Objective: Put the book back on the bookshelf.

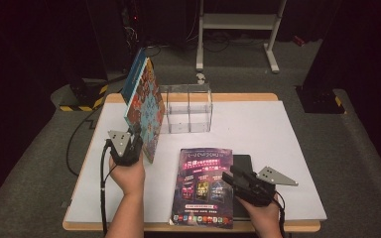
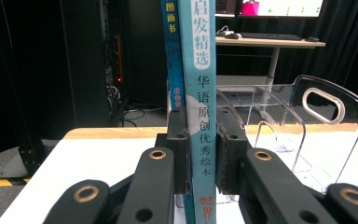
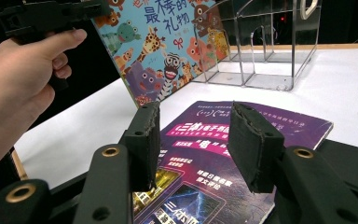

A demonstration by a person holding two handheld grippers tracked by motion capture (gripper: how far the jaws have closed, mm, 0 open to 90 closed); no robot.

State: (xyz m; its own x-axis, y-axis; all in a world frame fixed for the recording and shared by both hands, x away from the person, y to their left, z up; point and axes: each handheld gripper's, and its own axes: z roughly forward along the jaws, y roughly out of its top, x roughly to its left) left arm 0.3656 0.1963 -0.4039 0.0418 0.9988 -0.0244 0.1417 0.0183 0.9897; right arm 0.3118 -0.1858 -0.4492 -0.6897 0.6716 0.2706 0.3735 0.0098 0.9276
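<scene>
My left gripper (image 1: 135, 135) is shut on the lower edge of two picture books (image 1: 143, 101) and holds them upright and tilted above the table's left side. In the left gripper view the pads (image 2: 179, 149) press on both sides of the blue spines (image 2: 199, 93). The colourful animal cover (image 3: 163, 42) shows in the right gripper view. A purple magazine (image 1: 204, 186) lies flat near the table's front edge. My right gripper (image 1: 233, 174) stands open just above its right part, with nothing between its jaws (image 3: 193, 140).
A clear acrylic divider rack (image 1: 186, 108) stands on the white table (image 1: 278, 134) behind the magazine, to the right of the held books. A dark flat pad (image 1: 243, 163) lies under the magazine's right edge. A white frame (image 1: 238, 29) stands on the floor beyond the table.
</scene>
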